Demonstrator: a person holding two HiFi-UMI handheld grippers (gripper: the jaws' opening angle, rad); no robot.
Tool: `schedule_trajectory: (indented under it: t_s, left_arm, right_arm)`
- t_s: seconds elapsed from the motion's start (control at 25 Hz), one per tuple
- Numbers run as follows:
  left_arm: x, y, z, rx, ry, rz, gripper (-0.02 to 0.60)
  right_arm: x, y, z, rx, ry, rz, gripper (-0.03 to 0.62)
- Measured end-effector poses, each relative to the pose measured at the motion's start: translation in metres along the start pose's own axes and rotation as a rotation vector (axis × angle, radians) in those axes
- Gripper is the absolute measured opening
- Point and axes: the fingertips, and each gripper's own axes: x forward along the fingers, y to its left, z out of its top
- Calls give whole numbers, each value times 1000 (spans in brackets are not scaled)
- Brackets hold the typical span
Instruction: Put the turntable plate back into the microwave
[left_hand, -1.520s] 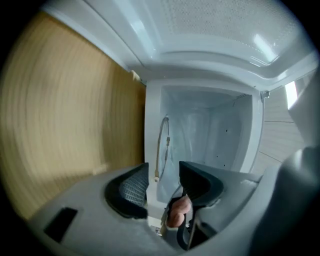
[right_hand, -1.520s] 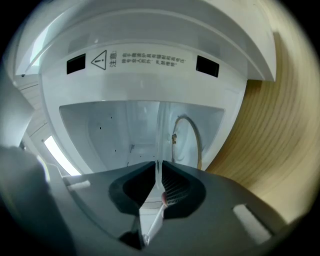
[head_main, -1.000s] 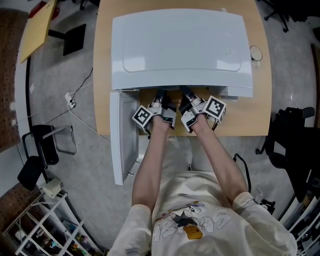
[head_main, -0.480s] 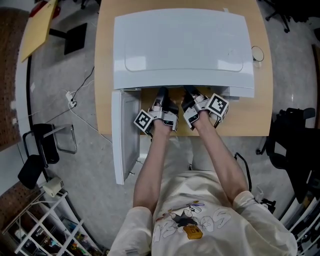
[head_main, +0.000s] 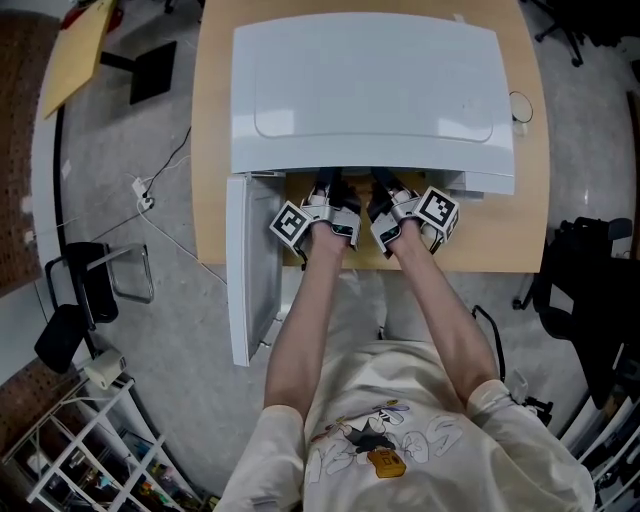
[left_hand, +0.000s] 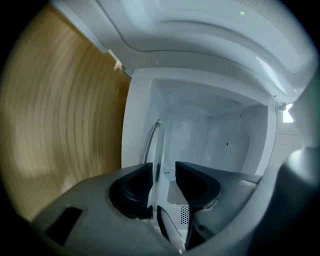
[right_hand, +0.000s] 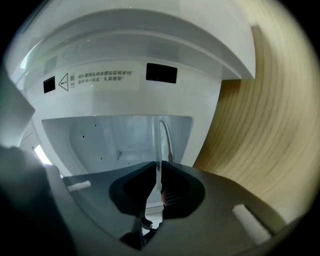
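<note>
A white microwave (head_main: 370, 90) stands on a wooden table (head_main: 215, 150), its door (head_main: 250, 270) swung open to the left. Both grippers reach into its mouth side by side. The clear glass turntable plate (left_hand: 156, 145) shows edge-on inside the white cavity (left_hand: 215, 130). My left gripper (left_hand: 164, 175) (head_main: 328, 190) has just been opening; the plate's rim sits between its jaws with a gap on the right pad's side. My right gripper (right_hand: 159, 182) (head_main: 385, 192) has just been closing and pinches the plate's rim (right_hand: 159, 145). From the head view the plate is hidden under the microwave's top.
The open door juts past the table's front edge at the left. A small round object (head_main: 512, 105) lies on the table at the microwave's right. On the floor are cables (head_main: 150, 200), a chair (head_main: 90, 290) at the left, a black chair (head_main: 590, 290) at the right and a white rack (head_main: 80, 440).
Both grippers stay at the microwave's mouth, perhaps a touch deeper in. The head view itself has shifted slightly. The jaws are hidden in that view.
</note>
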Motion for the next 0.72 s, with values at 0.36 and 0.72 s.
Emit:
schedule_trajectory:
  t_s: [0.36,0.72]
  left_arm:
    - [-12,12,1,16,-9,69,163]
    - [-12,11,-1,21,10,89,129]
  right_arm:
    - [-2,-2,-1,-2,3,-5,38]
    - [-3,-2,2,-3,-2,-10,38]
